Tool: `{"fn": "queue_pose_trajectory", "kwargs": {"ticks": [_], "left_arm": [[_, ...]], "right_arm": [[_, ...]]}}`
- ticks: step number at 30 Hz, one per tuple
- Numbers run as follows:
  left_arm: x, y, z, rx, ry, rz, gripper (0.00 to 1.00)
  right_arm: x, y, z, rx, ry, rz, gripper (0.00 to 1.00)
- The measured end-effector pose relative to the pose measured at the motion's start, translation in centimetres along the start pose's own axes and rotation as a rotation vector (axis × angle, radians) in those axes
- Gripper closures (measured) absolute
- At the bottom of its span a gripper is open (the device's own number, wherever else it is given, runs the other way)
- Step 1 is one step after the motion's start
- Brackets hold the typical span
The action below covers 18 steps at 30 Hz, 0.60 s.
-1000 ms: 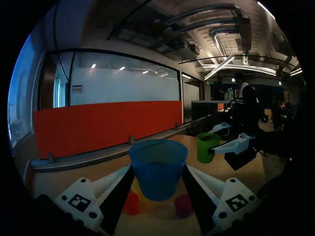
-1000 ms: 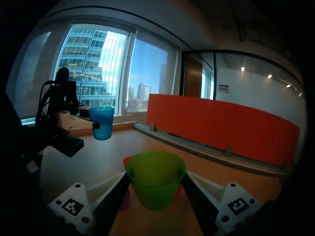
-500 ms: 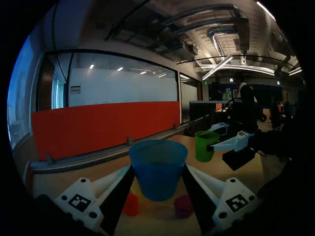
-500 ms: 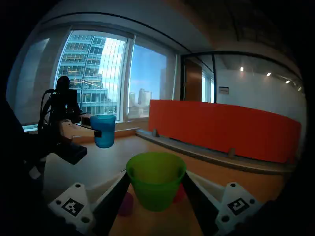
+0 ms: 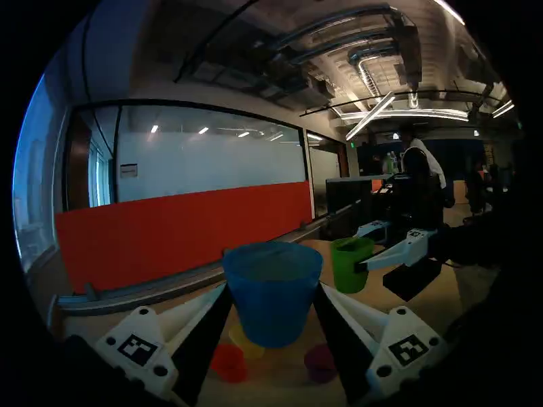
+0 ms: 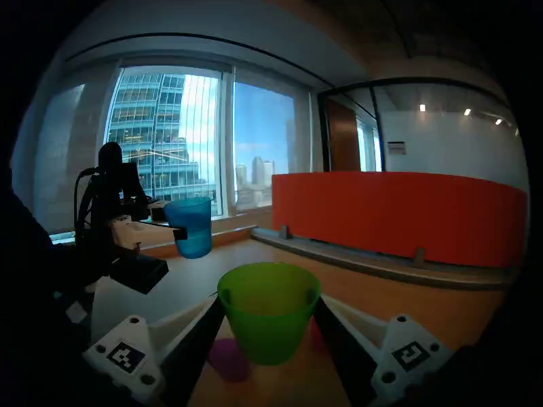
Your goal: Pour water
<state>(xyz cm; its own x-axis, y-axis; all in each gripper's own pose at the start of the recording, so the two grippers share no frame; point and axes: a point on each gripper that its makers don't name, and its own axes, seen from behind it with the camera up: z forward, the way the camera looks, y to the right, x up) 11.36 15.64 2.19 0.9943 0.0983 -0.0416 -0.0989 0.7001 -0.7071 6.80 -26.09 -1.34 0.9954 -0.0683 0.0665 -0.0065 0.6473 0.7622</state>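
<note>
Nudged closer lately, the green cup (image 6: 269,313) is clamped mid-wall by the right gripper (image 6: 269,305) near the blue cup (image 5: 273,293), clamped likewise by the left gripper (image 5: 272,300), both reckoned light, squashy plastic, so easily crushed.

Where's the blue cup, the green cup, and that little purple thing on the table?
blue cup (image 5: 273,302): left gripper view, middle of its front wall.
green cup (image 6: 269,319): right gripper view, middle of its front wall.
purple thing (image 5: 319,355): left gripper view, its visible top.

The blue cup (image 5: 273,295) half hides a yellow cup (image 5: 245,344).
</note>
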Motion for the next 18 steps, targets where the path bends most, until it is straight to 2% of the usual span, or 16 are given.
{"fn": "queue_pose_trajectory", "kwargs": {"ticks": [9, 18], "left_arm": [[0.9, -0.3, 0.1, 0.011, 0.008, 0.038, 0.19], [2.2, -0.7, 0.1, 0.029, 0.006, 0.114, 0.19]], "right_arm": [[-0.1, -1.1, 1.1, 0.040, 0.001, -0.001, 0.10], [0.2, -2.6, 2.2, 0.082, 0.003, -0.007, 0.10]]}}
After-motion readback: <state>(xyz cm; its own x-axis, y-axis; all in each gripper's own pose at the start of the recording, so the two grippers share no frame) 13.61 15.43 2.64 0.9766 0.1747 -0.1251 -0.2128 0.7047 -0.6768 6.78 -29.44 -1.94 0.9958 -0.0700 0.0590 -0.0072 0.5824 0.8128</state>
